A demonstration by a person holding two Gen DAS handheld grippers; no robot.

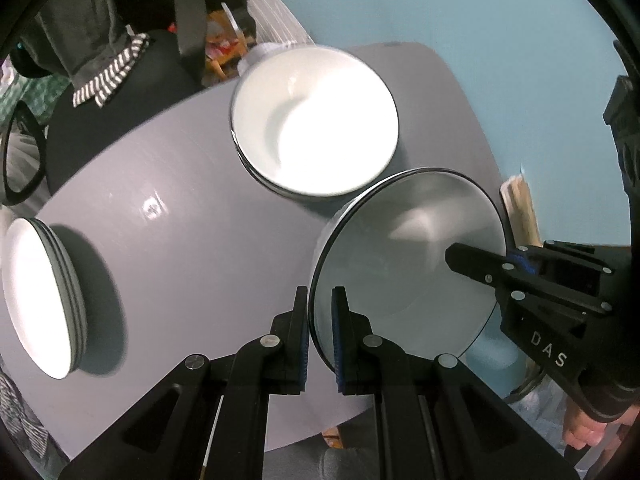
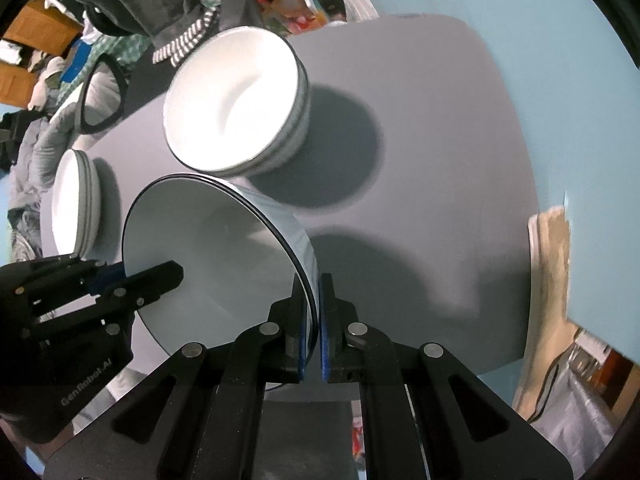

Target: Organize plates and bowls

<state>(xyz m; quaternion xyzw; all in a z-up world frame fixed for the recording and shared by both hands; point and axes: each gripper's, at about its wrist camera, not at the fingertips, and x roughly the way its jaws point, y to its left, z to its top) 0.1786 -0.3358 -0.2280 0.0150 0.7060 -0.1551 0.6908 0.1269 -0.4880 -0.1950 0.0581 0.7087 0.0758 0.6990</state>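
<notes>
Both grippers hold one white bowl with a dark rim (image 1: 404,248) above the grey table (image 1: 180,248). My left gripper (image 1: 320,300) is shut on its near rim. My right gripper (image 1: 472,264) clamps the opposite rim. In the right wrist view the same bowl (image 2: 216,248) is pinched at its rim by my right gripper (image 2: 314,284), and my left gripper (image 2: 160,276) grips its left rim. A stack of white bowls (image 1: 316,120) stands on the table beyond it, also in the right wrist view (image 2: 236,100). A stack of white plates (image 1: 40,296) sits at the left (image 2: 76,204).
A black chair with striped cloth (image 1: 116,68) stands behind the table. A wooden board (image 2: 548,272) leans at the table's right edge. Clutter and boxes (image 2: 296,4) lie beyond the far edge. The wall (image 1: 480,20) is light blue.
</notes>
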